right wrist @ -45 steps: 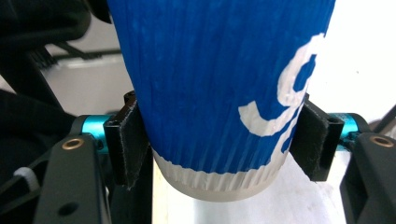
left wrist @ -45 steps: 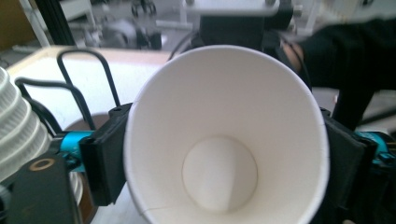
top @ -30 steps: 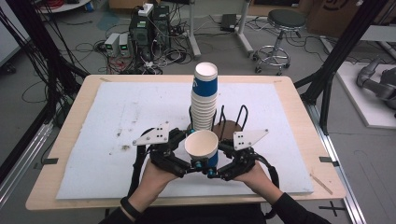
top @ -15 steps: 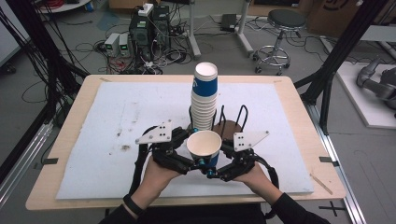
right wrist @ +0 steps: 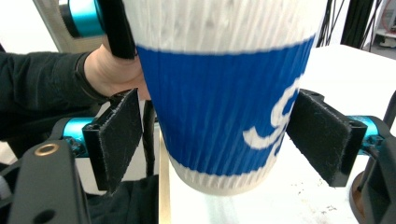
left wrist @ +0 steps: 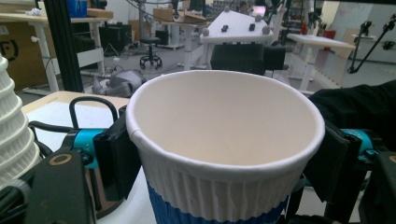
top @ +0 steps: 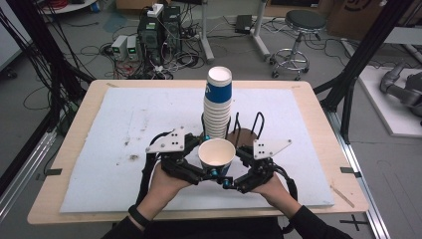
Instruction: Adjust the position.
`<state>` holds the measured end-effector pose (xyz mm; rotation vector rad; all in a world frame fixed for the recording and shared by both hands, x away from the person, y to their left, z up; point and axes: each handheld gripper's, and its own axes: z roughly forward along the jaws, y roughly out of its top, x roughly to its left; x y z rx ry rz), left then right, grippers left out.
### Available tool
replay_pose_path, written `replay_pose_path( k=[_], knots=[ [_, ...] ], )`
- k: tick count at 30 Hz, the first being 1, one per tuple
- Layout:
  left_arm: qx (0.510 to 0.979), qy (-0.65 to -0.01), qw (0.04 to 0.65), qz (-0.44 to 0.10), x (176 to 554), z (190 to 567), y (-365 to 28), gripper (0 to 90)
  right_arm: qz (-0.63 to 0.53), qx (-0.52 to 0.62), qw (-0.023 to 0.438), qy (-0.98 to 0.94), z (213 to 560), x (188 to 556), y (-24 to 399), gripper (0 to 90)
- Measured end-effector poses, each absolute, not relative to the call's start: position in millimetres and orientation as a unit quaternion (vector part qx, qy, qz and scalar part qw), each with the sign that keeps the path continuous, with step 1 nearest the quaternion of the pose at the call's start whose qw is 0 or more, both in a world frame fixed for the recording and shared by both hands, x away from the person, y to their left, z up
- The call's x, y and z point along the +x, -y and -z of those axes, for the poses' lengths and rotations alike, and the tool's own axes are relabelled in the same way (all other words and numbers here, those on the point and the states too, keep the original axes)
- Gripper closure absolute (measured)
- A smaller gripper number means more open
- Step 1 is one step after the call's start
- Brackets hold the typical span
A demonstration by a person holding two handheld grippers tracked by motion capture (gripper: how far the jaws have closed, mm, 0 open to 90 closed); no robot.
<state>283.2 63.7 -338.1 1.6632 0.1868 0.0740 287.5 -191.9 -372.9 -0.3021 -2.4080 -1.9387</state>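
A white paper cup [top: 216,152] with a blue band hangs upright over the table's front, mouth up and empty [left wrist: 224,121]. My left gripper [top: 206,172] comes in from the left. Its jaws have just been closing and now press on the cup's sides below the rim [left wrist: 224,186]. My right gripper [top: 230,182] comes in from the right, lower on the cup. Its jaws have just been opening, and its pads [right wrist: 116,135] stand a little off the blue band [right wrist: 219,107] on both sides.
A tall stack of the same cups [top: 219,104] stands just behind, in a black wire holder [top: 251,124] on a brown base. A white mat [top: 124,129] covers the wooden table [top: 69,149]. Cables, equipment and a stool stand on the floor beyond.
The left jaws have closed onto the cup and the right jaws have parted from it. The cup and both hands have stayed in place.
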Motion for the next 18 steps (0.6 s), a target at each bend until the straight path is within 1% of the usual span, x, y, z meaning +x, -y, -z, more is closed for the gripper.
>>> replay_pose_path(
  k=[10,11,14,18],
  knots=[
    [0.745,-0.073,0.663,-0.034,279.8,340.7,-52.1,23.6,0.642,-0.108,0.021,0.759,374.9,285.6,188.6,20.6],
    [0.745,-0.073,0.662,-0.034,279.9,340.8,-51.9,23.6,0.643,-0.107,0.025,0.758,375.0,285.4,189.2,23.3],
    [0.744,-0.075,0.663,-0.031,280.5,341.1,-51.9,23.5,0.643,-0.104,0.025,0.758,375.2,285.2,189.6,24.5],
    [0.741,-0.079,0.666,-0.026,281.3,342.1,-51.6,20.0,0.644,-0.104,0.027,0.758,375.6,285.9,189.7,24.1]
  ],
)
